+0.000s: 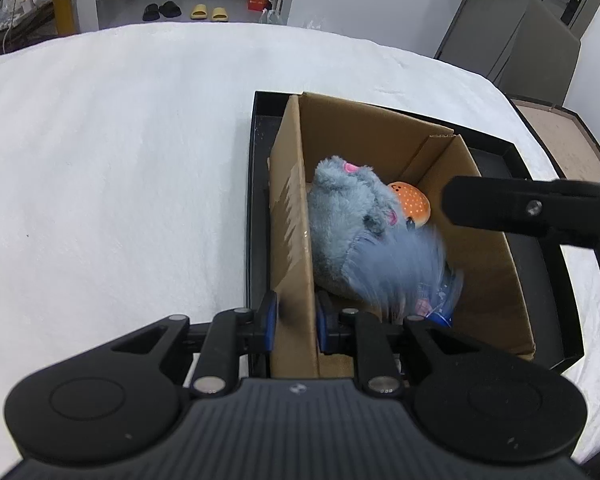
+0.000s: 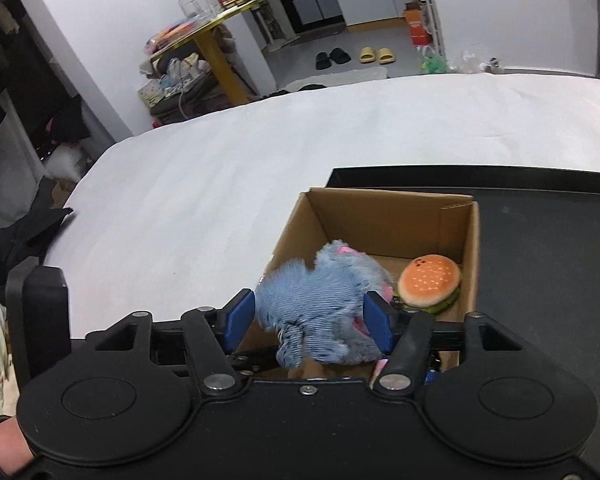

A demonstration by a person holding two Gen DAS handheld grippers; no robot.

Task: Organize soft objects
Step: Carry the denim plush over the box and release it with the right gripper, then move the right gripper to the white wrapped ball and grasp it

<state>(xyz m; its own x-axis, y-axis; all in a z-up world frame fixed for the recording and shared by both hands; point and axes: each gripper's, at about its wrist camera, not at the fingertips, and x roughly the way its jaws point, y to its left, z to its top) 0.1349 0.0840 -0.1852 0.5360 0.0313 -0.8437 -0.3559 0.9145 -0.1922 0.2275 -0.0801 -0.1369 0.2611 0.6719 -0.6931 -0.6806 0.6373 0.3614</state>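
A brown cardboard box (image 1: 380,140) stands in a black tray (image 1: 256,200) on a white-covered surface. Inside lie a fluffy blue-grey plush toy (image 1: 348,220) and, behind it, an orange burger plush (image 1: 414,204). My left gripper (image 1: 296,320) is shut on the box's left wall near its front corner. In the right wrist view my right gripper (image 2: 308,308) hangs over the box (image 2: 380,216) with its jaws apart. The plush toy (image 2: 320,304) shows between the blue pads, which do not squeeze it. The burger (image 2: 430,280) sits to its right. The toy's tail looks blurred in the left wrist view.
The white surface (image 1: 120,160) stretches wide to the left of the tray (image 2: 540,240). One right gripper finger (image 1: 500,208) reaches over the box's right wall. Slippers (image 2: 376,55), an orange carton (image 2: 416,26) and a cluttered yellow-legged table (image 2: 216,52) stand beyond. A hand (image 2: 4,448) shows at lower left.
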